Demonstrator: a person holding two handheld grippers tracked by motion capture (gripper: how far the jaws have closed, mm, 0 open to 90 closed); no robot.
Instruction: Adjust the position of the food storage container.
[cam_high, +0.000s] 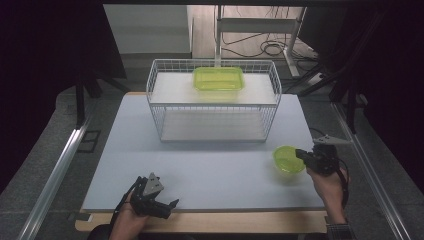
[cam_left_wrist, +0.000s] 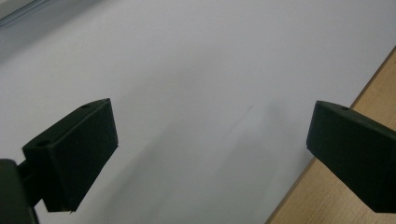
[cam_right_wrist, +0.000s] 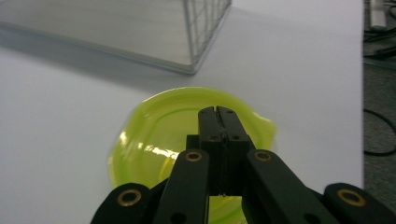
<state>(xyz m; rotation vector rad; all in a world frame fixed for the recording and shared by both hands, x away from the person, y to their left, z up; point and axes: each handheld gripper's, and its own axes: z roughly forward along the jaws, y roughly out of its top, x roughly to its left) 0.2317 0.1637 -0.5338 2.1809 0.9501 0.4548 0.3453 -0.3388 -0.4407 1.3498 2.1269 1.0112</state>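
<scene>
**A:** Nearest the camera, what is the left claw (cam_high: 172, 204) doing?

**B:** It rests low at the front edge of the white tabletop (cam_high: 210, 165), held in a person's hand, jaws spread wide with nothing between them. The left gripper view looks across bare white surface, with the wooden rim at the right.

**A:** And the right claw (cam_high: 299, 154)?

**B:** Farther in, on the right side. Its jaws are pressed together at the rim of a small round yellow-green bowl (cam_high: 288, 160). In the right gripper view the tips (cam_right_wrist: 218, 116) meet over the bowl's (cam_right_wrist: 154, 140) near wall; the thin plastic appears pinched between them, though the seam hides it.

**A:** Where does the bowl stand?

**B:** On the tabletop, right of centre, well apart from the white wire basket (cam_high: 213, 102) behind it.

**A:** Anything beyond?

**B:** A rectangular yellow-green container (cam_high: 218, 78) lies on the basket's upper shelf, toward the back. Cables trail on the floor past the far edge.
</scene>
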